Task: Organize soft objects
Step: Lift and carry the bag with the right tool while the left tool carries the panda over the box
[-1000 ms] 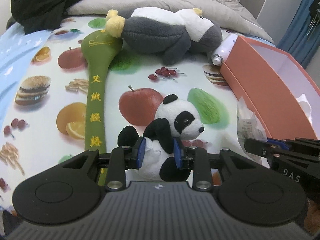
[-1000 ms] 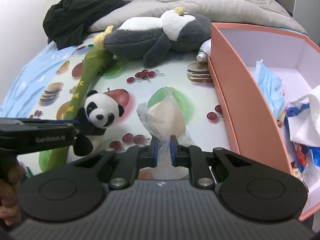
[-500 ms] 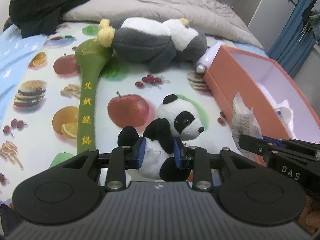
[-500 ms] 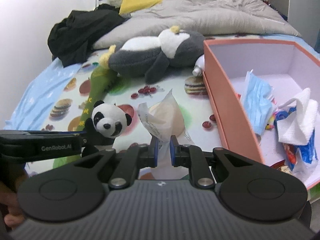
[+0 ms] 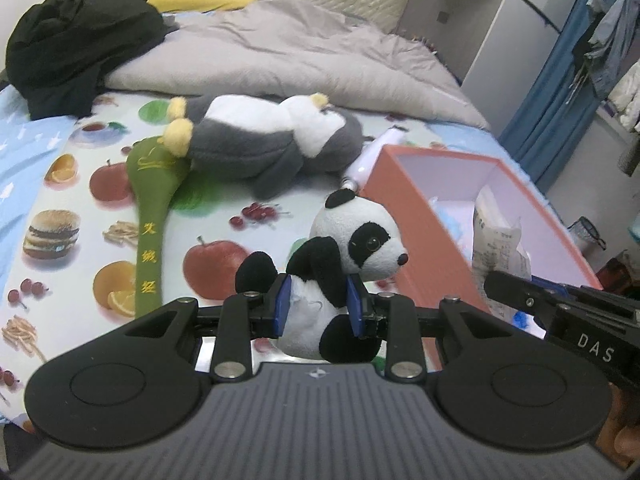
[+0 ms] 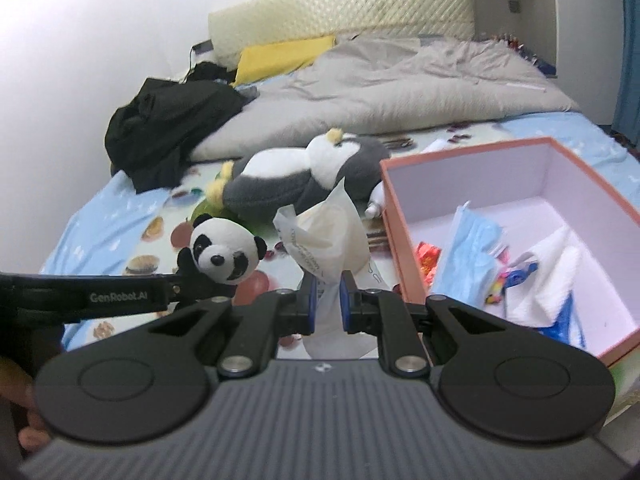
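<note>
Left tongs [image 5: 319, 306]: partly closed, the blue pads pressing in on the white belly of the small panda plush [image 5: 340, 268], which is sitting upright between them.
Right tongs [image 6: 328, 302]: nearly shut, pinching the lower end of a crinkly clear packet [image 6: 326, 236] (something pale inside; I cannot tell what).
What is changing: over the last second both loads are coming up off the fruit-print sheet [image 5: 224, 216]; the panda is now hanging clear of the bed, and the view is taking in far more of the room. The packet is likewise rising, and the box interior is opening up to the right camera.
Meaning for the task: the pickup looks done for both items; by my reading the carry toward the box is under way, with the drop not yet made.
Orange box [image 6: 404, 248]: standing open on the bed just right of both loads, already holding a blue face mask [image 6: 472, 236], white tissue [image 6: 552, 280] and small bits.
Further back: the green plush stick [image 5: 154, 208] and the large grey-and-white plush [image 5: 272, 136] are lying on the sheet, untouched, with a spray bottle [image 5: 370, 158] by the box corner.
Farthest: grey duvet [image 5: 288, 56] and black clothing [image 5: 76, 40].
</note>
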`<action>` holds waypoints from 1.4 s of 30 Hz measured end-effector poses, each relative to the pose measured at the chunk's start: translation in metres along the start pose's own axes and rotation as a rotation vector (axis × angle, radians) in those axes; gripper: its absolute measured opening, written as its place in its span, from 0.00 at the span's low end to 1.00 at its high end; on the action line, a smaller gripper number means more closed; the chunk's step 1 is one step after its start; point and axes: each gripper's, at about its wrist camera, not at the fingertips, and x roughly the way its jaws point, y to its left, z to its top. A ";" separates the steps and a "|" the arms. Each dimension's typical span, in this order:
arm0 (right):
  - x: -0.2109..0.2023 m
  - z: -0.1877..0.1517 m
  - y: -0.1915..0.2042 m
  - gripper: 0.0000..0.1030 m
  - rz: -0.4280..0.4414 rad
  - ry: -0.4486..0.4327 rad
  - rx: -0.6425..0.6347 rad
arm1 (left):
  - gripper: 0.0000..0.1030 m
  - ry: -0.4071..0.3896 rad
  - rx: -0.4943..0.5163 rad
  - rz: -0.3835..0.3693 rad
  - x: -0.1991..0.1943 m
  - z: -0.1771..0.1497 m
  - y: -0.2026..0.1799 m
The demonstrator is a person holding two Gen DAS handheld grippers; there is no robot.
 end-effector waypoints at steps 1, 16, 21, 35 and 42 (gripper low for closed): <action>-0.005 0.001 -0.002 0.15 -0.005 -0.008 0.000 | 0.33 -0.002 0.002 -0.007 -0.003 0.001 -0.003; -0.056 -0.006 -0.044 0.15 -0.084 -0.080 0.063 | 0.33 0.025 0.076 -0.118 -0.010 0.003 -0.069; -0.069 -0.012 -0.058 0.15 -0.117 -0.087 0.088 | 0.33 0.046 0.101 -0.151 -0.006 0.001 -0.090; -0.065 -0.019 -0.110 0.16 -0.162 -0.071 0.194 | 0.34 0.112 0.151 -0.197 0.038 0.018 -0.140; -0.047 -0.007 -0.141 0.16 -0.172 -0.066 0.211 | 0.34 0.135 0.174 -0.194 0.070 0.037 -0.164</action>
